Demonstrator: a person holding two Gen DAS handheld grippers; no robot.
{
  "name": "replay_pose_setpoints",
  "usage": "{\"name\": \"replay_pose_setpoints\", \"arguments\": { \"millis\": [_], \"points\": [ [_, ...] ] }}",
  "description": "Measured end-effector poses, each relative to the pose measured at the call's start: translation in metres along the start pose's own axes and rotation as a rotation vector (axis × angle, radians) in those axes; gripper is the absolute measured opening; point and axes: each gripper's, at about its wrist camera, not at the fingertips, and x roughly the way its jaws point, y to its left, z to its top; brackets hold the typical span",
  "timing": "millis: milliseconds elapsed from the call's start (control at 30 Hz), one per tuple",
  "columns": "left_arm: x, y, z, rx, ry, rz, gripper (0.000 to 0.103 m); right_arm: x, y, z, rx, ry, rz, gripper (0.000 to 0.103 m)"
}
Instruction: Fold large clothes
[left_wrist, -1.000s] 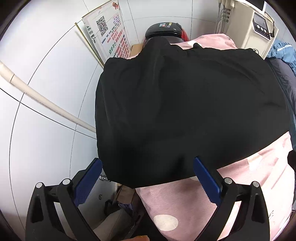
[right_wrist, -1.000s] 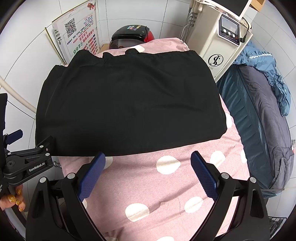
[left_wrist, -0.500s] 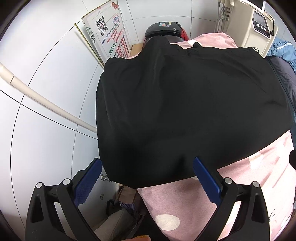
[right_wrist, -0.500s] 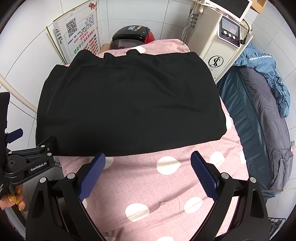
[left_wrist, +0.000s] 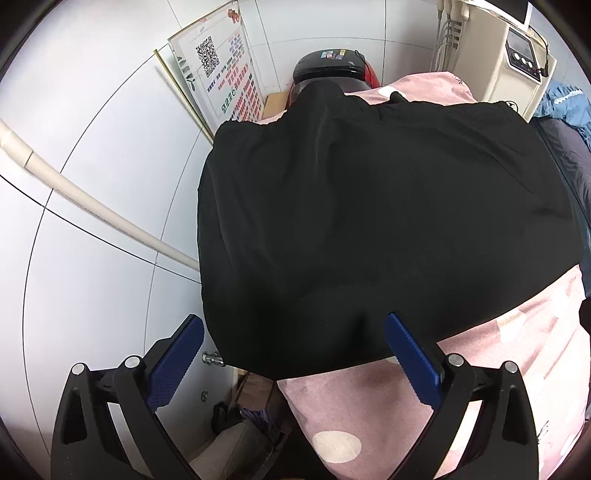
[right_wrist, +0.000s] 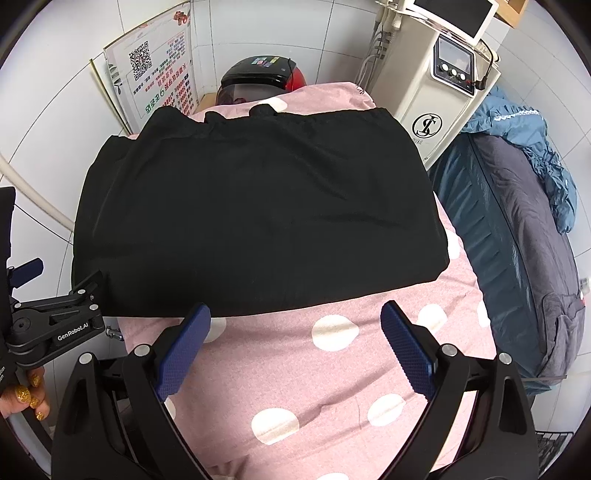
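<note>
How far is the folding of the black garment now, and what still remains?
Done: the black garment lies as a flat rectangle on the pink polka-dot sheet. In hand: nothing; the left gripper and right gripper are open at its near edge. Left: probably at least one more fold, since it covers the bed's width.

We see white tiled walls (right_wrist: 44, 92) with a pale pipe (left_wrist: 92, 206) running along them. A printed sign (right_wrist: 155, 74) leans in the far corner beside a black-and-red appliance (right_wrist: 264, 72). A cream machine (right_wrist: 436, 85) stands at the bed's far right corner; a grey-blue couch (right_wrist: 517, 240) lies alongside.
</note>
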Motion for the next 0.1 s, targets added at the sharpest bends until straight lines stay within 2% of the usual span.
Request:
{"name": "replay_pose_setpoints", "arguments": {
  "millis": [100],
  "points": [
    [0.0012,0.0000,0.0007,-0.006,0.010,-0.017,0.096,0.0005,0.0006,-0.0008,0.000,0.002,-0.003,0.092]
  ]
}}
